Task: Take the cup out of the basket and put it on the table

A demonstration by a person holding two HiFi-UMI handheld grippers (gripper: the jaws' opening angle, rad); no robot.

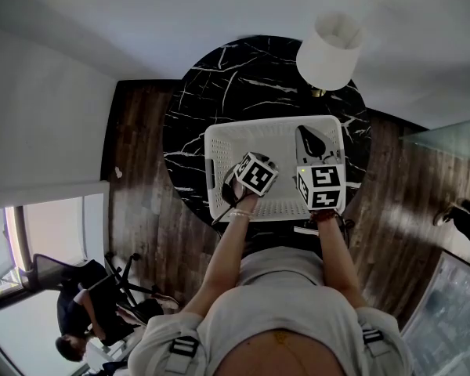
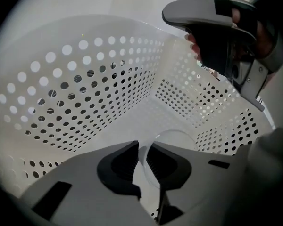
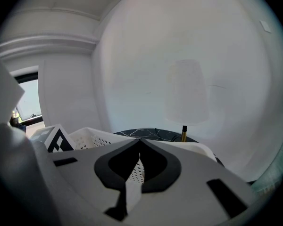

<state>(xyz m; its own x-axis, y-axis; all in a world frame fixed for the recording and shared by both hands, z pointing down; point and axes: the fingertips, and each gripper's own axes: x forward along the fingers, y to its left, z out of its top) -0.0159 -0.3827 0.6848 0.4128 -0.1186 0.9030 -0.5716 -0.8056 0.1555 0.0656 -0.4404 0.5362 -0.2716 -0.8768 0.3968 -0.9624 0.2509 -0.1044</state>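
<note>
Straddling the clear cup's rim, the left gripper has its jaws narrowly apart, pads not plainly pressing. The cup sits just ahead on the basket floor, its body mostly hidden. Beyond, the right gripper's tips are pressed together.

Nothing legible reaches me from any feed: no words, brands, numbers or signs. The left cube and right cube carry only black-and-white square marker patterns, with no letters or digits in them. I can read no print on the basket or on the tabletop.
</note>
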